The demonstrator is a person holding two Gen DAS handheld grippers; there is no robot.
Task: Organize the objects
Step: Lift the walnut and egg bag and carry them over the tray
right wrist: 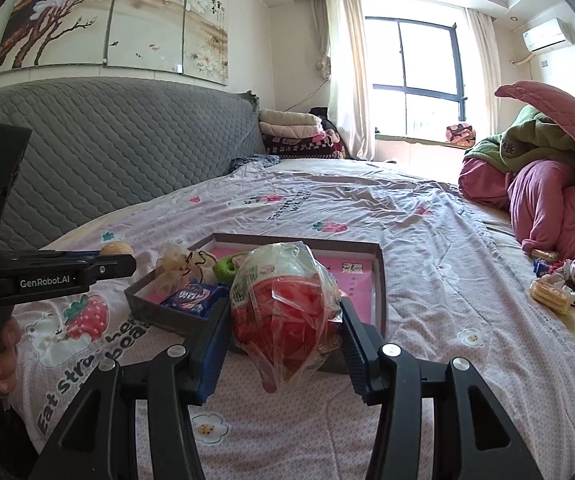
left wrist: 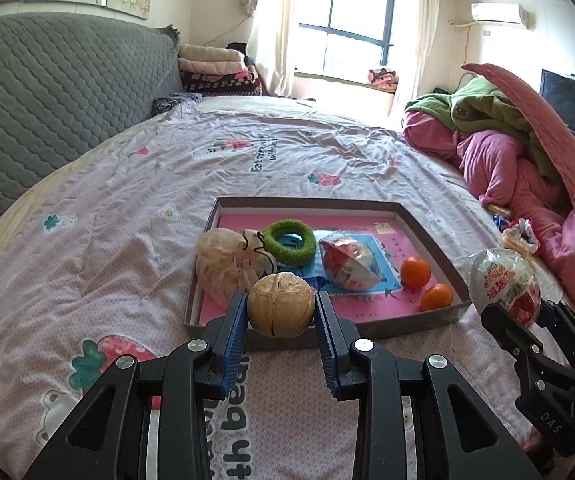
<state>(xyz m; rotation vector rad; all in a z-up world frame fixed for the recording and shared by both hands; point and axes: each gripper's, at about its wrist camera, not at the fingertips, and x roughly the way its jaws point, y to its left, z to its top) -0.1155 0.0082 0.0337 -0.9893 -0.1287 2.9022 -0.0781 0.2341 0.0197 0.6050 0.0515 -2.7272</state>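
Left gripper [left wrist: 280,312] pinches round tan walnut [left wrist: 281,304] | right gripper [right wrist: 283,320] pinches red-and-clear plastic snack bag [right wrist: 283,312] | we'd lower both into shallow grey cardboard box [left wrist: 427,224], clearing its near rim, onto bare pink floor.

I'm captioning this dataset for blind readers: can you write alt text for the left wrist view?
The left gripper clamps a round tan walnut between its blue-padded fingers, at the near edge of a shallow grey cardboard box with a pink floor on a strawberry-print bedsheet. Inside lie a green fuzzy ring, a red-and-white snack packet, two oranges and a mesh pouch.
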